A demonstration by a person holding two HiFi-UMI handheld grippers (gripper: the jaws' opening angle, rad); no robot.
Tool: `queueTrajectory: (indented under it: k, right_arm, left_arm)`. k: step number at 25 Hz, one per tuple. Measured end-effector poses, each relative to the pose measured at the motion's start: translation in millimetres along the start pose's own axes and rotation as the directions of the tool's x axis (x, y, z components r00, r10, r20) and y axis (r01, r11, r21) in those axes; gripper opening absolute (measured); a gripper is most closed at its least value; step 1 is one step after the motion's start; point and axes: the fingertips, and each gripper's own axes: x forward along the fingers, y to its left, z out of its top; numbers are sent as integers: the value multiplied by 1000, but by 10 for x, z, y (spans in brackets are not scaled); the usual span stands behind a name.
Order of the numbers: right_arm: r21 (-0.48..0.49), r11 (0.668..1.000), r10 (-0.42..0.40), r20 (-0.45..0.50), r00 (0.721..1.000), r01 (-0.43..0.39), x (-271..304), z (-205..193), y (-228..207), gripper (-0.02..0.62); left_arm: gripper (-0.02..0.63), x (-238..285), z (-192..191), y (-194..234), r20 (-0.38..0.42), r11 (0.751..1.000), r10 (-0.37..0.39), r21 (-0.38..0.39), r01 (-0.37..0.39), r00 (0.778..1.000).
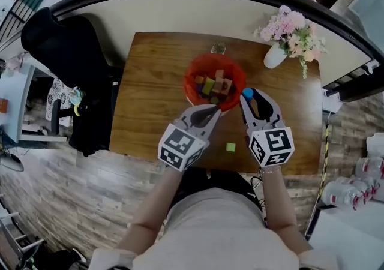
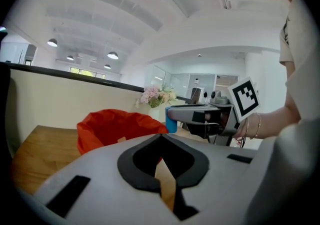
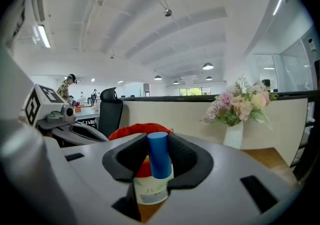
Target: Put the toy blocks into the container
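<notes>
Blue block [image 3: 159, 155], a small cylinder, is clamped in my right hand-held gripper [image 1: 248, 95], just beside the red container [image 1: 193, 74] on the wooden desk [image 1: 150, 89]. This looks like the carrying step; next the block must clear the rim before the jaws part. Both forearms reach forward, tilted slightly down. My left hand-held gripper [image 1: 212, 110] is closed, empty (a green block [image 1: 230, 147] waits nearer me).

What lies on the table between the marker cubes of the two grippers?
A small green block lies there alone on the wooden table; the head view shows it.
</notes>
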Motion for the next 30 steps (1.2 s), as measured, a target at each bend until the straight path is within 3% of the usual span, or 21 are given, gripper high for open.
queueTrajectory:
  k: [10, 16, 22, 30]
  right_arm:
    - [-72, 990, 123, 72, 990, -117, 351, 517, 362, 138]
    - [-104, 981, 171, 78, 982, -163, 497, 616, 557, 140]
    - [-85, 983, 174, 127, 977, -164, 509, 717, 597, 143]
    - [-81, 986, 153, 105, 983, -145, 453, 626, 569, 143]
  left_arm:
    - [15, -229, 230, 267, 50, 996, 86, 5, -87, 995]
    - [15, -324, 243, 341, 68, 993, 115, -7, -114, 991]
    - [15, -394, 238, 415, 79, 991, 133, -17, -132, 988]
    - [15, -405, 212, 412, 74, 993, 122, -17, -121, 990]
